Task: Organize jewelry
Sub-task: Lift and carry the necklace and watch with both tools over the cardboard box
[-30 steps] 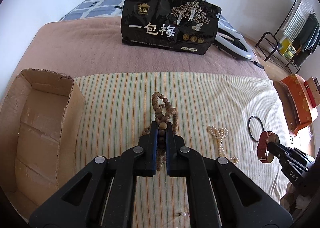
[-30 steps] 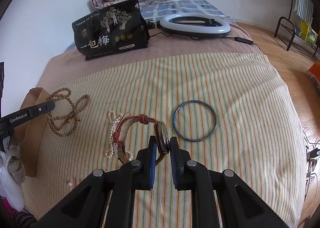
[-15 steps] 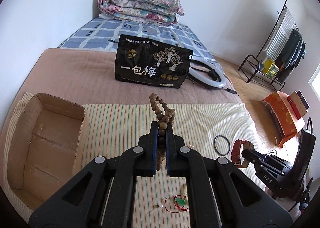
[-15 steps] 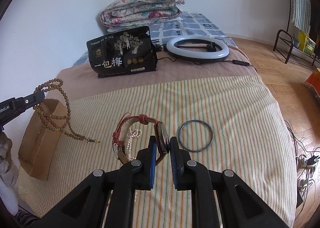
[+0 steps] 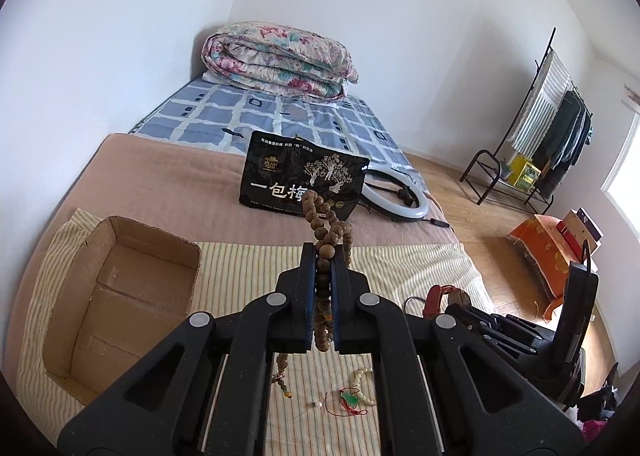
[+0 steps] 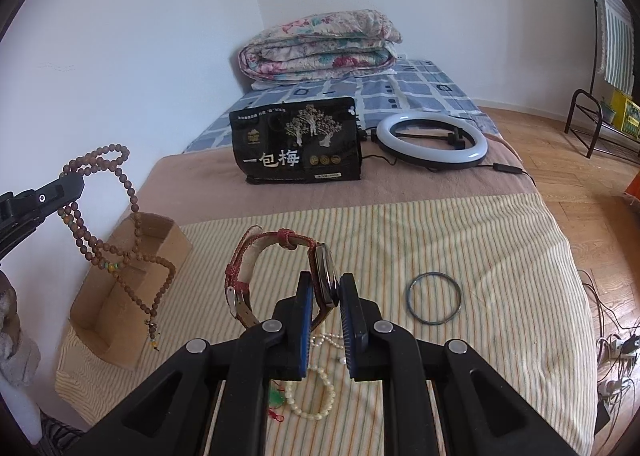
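Left gripper (image 5: 323, 256) clamped on wooden bead necklace (image 6: 100, 232), lifted over striped bed cover (image 6: 460, 240). Right gripper (image 6: 325, 288) clamped on red-strap watch (image 6: 280, 256). Cardboard box (image 5: 120, 296) at 9 o'clock; blue bangle (image 6: 434, 298) at 3 o'clock.

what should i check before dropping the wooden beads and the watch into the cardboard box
1. Left gripper shut on the wooden bead necklace: ok.
2. Necklace lifted off the striped cloth, tail hanging free: ok.
3. Right gripper shut on the red-strap watch: ok, clamped at the case.
4. Cardboard box open side up, with room: ok, the visible inside is bare.
5. Necklace directly above the box opening: not ok; it hangs near the box's edge, not clearly over it.
6. Blue bangle and pale bead bracelet out of the way: ok, lying on the cloth.
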Demonstrator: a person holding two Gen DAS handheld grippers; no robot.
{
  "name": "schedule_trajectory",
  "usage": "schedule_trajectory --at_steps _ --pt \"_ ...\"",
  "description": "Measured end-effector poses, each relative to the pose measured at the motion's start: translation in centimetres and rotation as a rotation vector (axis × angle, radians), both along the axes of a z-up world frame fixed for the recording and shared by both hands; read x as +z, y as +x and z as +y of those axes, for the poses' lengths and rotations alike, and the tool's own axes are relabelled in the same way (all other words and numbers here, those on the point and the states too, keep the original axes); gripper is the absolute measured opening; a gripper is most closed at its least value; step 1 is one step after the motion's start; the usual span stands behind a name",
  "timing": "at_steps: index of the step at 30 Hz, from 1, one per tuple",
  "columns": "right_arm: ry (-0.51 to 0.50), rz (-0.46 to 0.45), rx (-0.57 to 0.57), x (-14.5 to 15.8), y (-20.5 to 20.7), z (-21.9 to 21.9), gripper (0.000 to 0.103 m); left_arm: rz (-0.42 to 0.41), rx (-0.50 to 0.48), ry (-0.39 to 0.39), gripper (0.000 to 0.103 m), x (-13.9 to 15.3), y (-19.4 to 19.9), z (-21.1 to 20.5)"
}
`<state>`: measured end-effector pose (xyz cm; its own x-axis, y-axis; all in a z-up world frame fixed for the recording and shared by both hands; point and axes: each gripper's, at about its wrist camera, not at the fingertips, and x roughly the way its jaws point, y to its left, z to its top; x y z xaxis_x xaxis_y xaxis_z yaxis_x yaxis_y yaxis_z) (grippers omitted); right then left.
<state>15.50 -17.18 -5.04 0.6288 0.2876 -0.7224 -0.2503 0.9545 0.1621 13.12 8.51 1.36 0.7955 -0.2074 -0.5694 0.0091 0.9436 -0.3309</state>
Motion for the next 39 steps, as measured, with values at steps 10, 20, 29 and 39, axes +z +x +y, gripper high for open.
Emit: schedule_trajectory --at_steps 10,20,29,39 --pt "0.002 -0.023 0.117 0.0 -0.6 5.5 0.011 -0.042 0.102 0.026 0.004 1.0 -2.4 5.3" --pt "0.014 -0.033 0.239 0.0 -0.9 12.3 0.011 -0.003 0.222 0.065 0.004 -0.8 -4.8 10.8" --pt "0.008 0.002 0.328 -2.0 -1.5 17.9 0.011 0.086 0.293 0.053 0.004 -4.6 -6.3 14.9" --pt "-0.006 0.031 0.372 -4.1 -1.2 21.9 0.011 0.167 0.331 0.047 0.004 -7.7 -6.7 17.2"
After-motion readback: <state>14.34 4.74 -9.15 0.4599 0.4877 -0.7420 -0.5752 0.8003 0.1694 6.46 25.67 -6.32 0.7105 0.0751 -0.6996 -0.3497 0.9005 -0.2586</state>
